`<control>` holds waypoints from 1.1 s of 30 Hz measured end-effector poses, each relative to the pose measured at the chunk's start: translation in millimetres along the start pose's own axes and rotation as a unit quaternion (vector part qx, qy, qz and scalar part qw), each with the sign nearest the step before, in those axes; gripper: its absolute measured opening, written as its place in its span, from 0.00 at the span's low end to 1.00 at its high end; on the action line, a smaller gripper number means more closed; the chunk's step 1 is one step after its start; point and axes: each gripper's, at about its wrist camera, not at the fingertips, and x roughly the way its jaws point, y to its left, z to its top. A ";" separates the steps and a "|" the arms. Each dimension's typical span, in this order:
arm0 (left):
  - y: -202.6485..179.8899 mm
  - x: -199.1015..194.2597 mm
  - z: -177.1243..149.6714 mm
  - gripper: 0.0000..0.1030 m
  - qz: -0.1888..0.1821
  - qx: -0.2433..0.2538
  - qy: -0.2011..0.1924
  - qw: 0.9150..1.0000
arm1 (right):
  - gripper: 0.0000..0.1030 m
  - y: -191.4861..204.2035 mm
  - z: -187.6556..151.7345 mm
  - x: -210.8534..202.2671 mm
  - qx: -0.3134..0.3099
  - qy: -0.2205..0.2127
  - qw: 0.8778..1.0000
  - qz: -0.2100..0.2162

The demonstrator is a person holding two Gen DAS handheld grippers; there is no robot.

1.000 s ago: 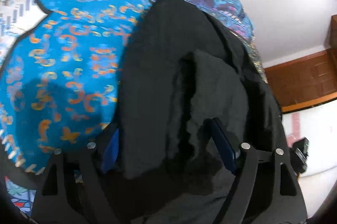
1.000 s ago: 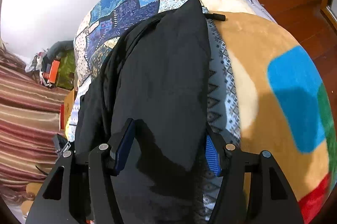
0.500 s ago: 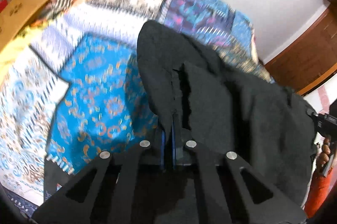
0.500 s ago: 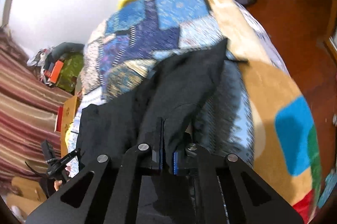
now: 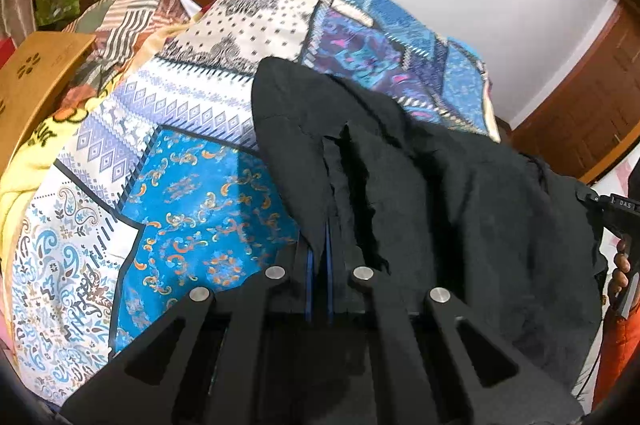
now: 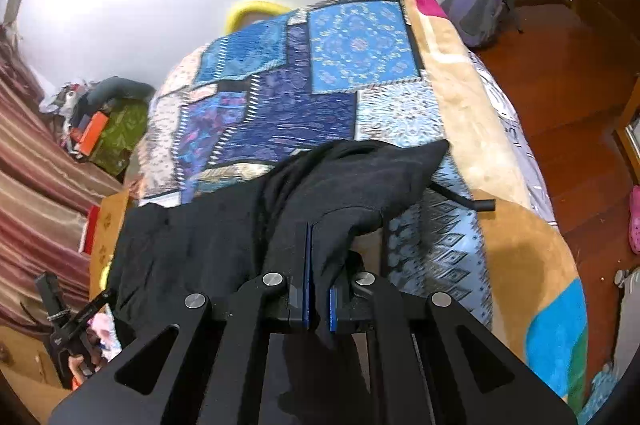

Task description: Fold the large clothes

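The left gripper (image 5: 319, 257) is pinching a fold of the black garment (image 5: 460, 193), its blue pads pressed together on the cloth. The right gripper (image 6: 319, 281) is likewise clamping the garment (image 6: 352, 177) at another edge, the cloth hanging between its pads. The garment is lying draped over the patchwork bedspread (image 5: 192, 185), partly lifted off it. A backpack (image 6: 478, 5) is sitting on the floor beyond the bedspread.
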 end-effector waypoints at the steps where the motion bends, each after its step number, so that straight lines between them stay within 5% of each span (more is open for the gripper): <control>1: 2.6 5.0 -1.3 0.03 0.004 0.000 0.004 1.000 | 0.06 -1.2 1.6 2.8 0.001 0.003 1.000 -0.004; 10: 13.1 38.4 -17.7 0.07 0.053 -0.004 0.060 0.997 | 0.15 -30.9 -14.3 19.9 0.002 0.030 0.999 -0.046; 17: -7.5 3.1 -27.0 0.08 0.100 0.056 0.040 0.993 | 0.21 -16.7 -32.1 -9.8 -0.055 0.045 0.994 -0.087; 24: -11.0 -52.7 -32.1 0.23 0.102 0.055 0.005 0.993 | 0.22 -2.4 -48.9 -59.9 -0.098 0.026 0.991 -0.091; 26: -7.2 -72.6 -36.3 0.40 0.100 0.047 -0.007 0.994 | 0.29 1.0 -52.9 -75.4 -0.103 0.015 0.991 -0.085; 28: -5.3 -87.8 -42.0 0.46 0.101 0.043 -0.018 0.994 | 0.47 3.7 -58.3 -91.4 -0.106 0.001 0.991 -0.077; 33: 12.4 -109.5 -65.2 0.49 0.102 0.031 -0.002 0.994 | 0.54 4.1 -78.0 -117.7 -0.115 -0.019 0.991 -0.067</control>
